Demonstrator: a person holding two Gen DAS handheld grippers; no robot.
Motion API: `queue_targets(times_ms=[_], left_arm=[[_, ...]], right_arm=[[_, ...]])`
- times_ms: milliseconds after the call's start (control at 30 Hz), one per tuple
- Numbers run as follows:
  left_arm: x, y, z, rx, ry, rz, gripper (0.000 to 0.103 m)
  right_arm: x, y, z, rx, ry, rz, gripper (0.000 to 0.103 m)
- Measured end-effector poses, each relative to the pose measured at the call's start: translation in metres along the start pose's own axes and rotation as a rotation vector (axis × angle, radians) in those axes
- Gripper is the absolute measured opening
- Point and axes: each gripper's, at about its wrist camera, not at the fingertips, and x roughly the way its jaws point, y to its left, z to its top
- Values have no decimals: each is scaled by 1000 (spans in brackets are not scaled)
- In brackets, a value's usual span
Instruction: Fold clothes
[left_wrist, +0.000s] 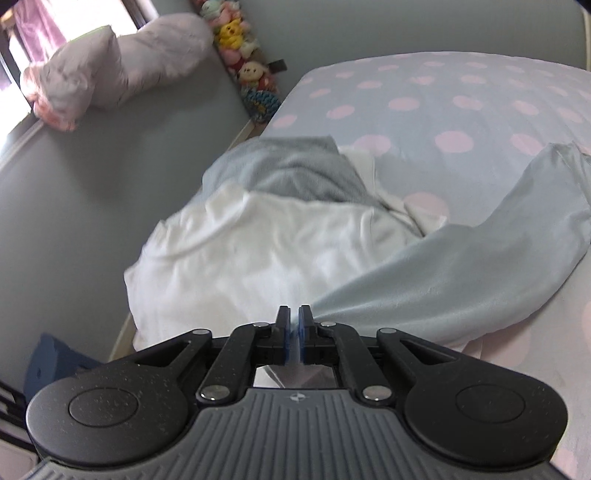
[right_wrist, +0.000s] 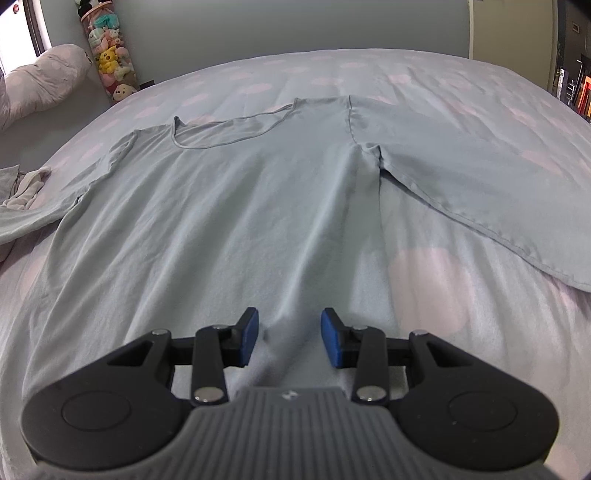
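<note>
A light blue T-shirt (right_wrist: 240, 192) lies spread face up on the dotted bed cover (right_wrist: 443, 266), neckline (right_wrist: 229, 129) at the far side. My right gripper (right_wrist: 289, 325) stands open over the shirt's near hem, its blue pads either side of a low ridge of cloth without pressing it. In the left wrist view my left gripper (left_wrist: 294, 314) is shut on the end of the shirt's sleeve (left_wrist: 443, 266), which stretches away to the right over the bed. Just beyond the left gripper lies a crumpled white garment (left_wrist: 240, 251).
A grey garment (left_wrist: 295, 166) lies on the white one near the bed's left edge. A pillow (left_wrist: 110, 66) and a column of plush toys (left_wrist: 240, 48) stand at the far left by the wall. Shelves (right_wrist: 576, 92) show at the far right.
</note>
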Motion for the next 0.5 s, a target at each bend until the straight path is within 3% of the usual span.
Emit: queue_targets(times_ms=[200, 333, 433, 500], left_arm=[[-31, -4, -18, -37, -53, -1, 46], [-64, -23, -31, -39, -91, -40, 47], [-86, -44, -45, -44, -74, -153, 44], [-99, -62, -55, -49, -43, -290, 44]], right_arm=[[-1, -1, 1, 4, -8, -3, 41], [-6, -5, 1, 21, -14, -10, 41], [-13, -10, 1, 52, -19, -18, 41], [-20, -15, 1, 84, -19, -20, 42]])
